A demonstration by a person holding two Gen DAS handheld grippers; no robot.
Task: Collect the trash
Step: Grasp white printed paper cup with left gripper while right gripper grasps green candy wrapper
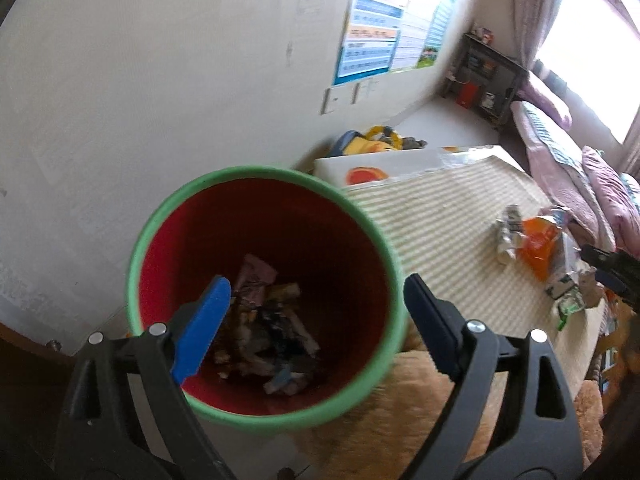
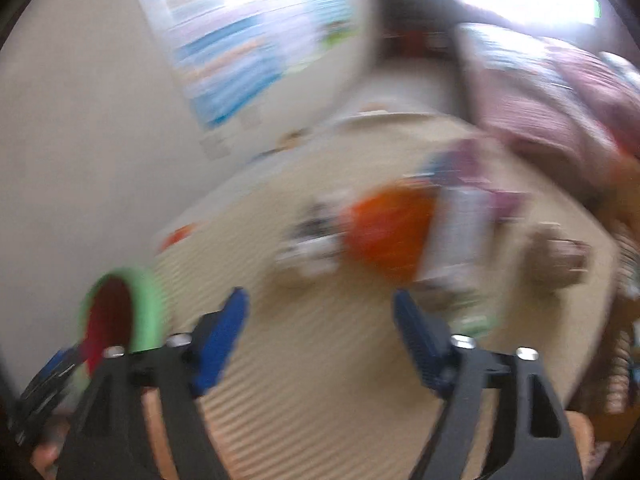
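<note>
The trash bin (image 1: 264,296) is red inside with a green rim, and it sits right under the left gripper (image 1: 316,292), beside the low table (image 1: 440,216) with the striped mat. Crumpled wrappers (image 1: 264,332) lie in a pile at the bottom of the bin. More trash waits on the table: an orange wrapper (image 1: 538,246), a rolled white and grey wrapper (image 1: 506,236) just beside it, and a green and white wrapper (image 1: 566,300) near the table's edge. The left wrist view is sharp and looks straight down into the bin, so the pile inside shows well. The right wrist view is very blurry; there the bin (image 2: 120,312) is only a small red and green shape low on the left, and what is inside cannot be seen. That view does show the orange wrapper (image 2: 388,228) big and near the middle, ahead of the right gripper (image 2: 320,308). The left gripper hangs over the bin with its jaws wide apart and nothing between them. The right gripper points across the table toward the trash, jaws also wide and holding nothing. Its dark tip (image 1: 612,268) pokes into the left view beside the wrappers. A poster (image 1: 384,36) hangs on the wall behind.
</note>
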